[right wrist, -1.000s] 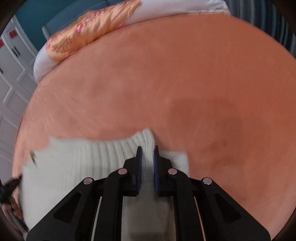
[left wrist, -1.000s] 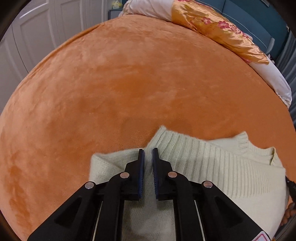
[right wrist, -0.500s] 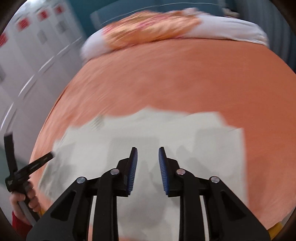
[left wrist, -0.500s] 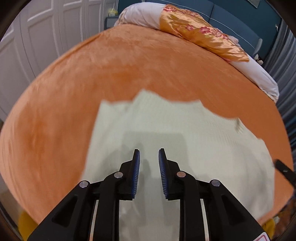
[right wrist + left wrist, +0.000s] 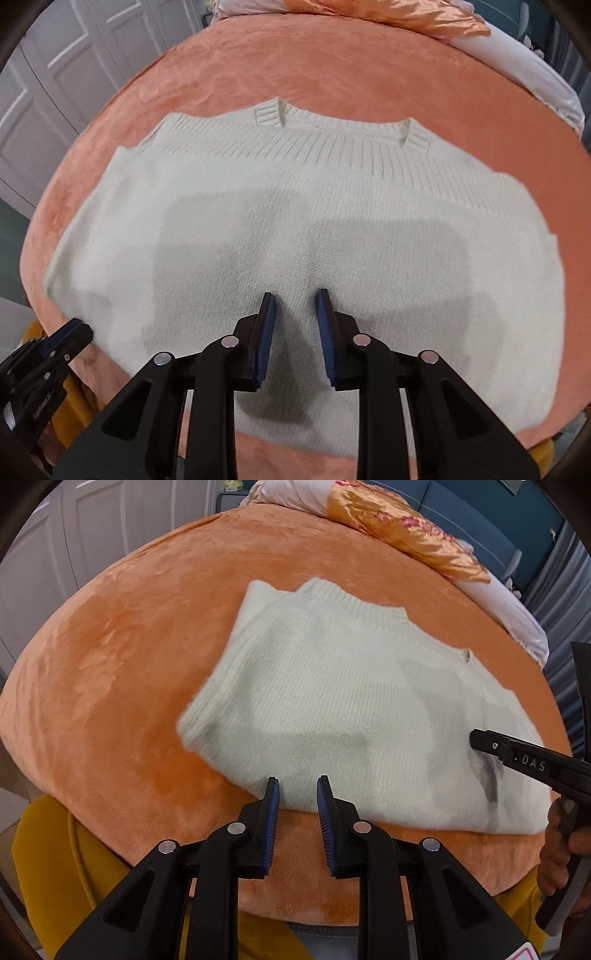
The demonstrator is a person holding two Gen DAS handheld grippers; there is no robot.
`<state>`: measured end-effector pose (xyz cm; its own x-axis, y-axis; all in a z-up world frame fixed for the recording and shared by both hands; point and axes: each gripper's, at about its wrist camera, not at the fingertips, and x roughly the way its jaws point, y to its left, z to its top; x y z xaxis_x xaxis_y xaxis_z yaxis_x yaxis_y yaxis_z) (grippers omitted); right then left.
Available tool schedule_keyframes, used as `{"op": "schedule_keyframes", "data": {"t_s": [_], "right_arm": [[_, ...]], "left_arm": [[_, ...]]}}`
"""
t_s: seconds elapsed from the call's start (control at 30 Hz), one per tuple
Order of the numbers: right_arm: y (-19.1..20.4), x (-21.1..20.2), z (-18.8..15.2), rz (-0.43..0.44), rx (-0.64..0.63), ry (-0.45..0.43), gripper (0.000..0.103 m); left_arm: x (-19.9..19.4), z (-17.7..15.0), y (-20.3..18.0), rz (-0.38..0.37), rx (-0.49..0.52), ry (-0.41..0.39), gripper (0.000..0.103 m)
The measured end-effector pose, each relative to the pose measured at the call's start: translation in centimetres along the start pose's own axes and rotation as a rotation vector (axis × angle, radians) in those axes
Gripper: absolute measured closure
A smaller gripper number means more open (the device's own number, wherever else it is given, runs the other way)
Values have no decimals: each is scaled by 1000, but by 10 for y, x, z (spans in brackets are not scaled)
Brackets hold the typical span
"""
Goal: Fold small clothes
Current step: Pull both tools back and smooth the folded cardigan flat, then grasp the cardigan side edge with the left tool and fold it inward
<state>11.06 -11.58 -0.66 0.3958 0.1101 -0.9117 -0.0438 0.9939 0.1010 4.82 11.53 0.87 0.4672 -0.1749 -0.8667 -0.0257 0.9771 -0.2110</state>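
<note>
Hovering just off the near edge of the cream knit sweater (image 5: 343,716), the left tongs (image 5: 297,797) stand slightly parted with nothing between the pads. The right tongs (image 5: 295,310) hang over the middle of the same sweater (image 5: 295,221), also slightly parted and empty; neither pair presses on the knit.

The sweater lies flat on the orange plush bed cover (image 5: 140,635), folded into a wide rectangle. In the right wrist view its ribbed hem band (image 5: 295,144) runs along the far edge toward 12 o'clock, with two ribbed cuffs (image 5: 267,116) peeking out at about 11 and 1 o'clock, so the sleeves seem tucked in and the body doubled over once. A pillow in orange satin (image 5: 406,528) sits at the head of the bed, toward 1 o'clock in the left wrist view.

By my reading, one fold is done and both tongs are free. The package is still broad, so a further fold across its width, from 3 or 9 o'clock, and some smoothing look to be what remains.
</note>
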Motion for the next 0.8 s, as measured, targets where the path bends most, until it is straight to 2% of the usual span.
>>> {"op": "schedule_keyframes", "data": {"t_s": [0.1,0.17,0.27,0.43,0.53,0.67,0.73,0.8], "right_arm": [[-4,-7,6,44,57,-1,81],[-13,5,4,43,92,43,81],[-17,16,2,56,100,41,81],[-9,18,3,21,69,41,80],[-10,19,2,12,63,37,80],[-10,18,1,7,65,31,80],[-9,18,0,2,63,26,79],[-9,18,-1,0,65,20,79]], "left_arm": [[-11,5,14,-24,-66,-34,80],[-16,6,24,-34,-104,-52,69],[-6,11,37,-35,-152,-22,68],[17,18,55,-145,-285,21,67],[25,24,59,-188,-348,13,63],[32,33,63,-230,-393,12,63],[31,38,61,-227,-387,24,63],[27,41,58,-213,-357,19,71]]}}
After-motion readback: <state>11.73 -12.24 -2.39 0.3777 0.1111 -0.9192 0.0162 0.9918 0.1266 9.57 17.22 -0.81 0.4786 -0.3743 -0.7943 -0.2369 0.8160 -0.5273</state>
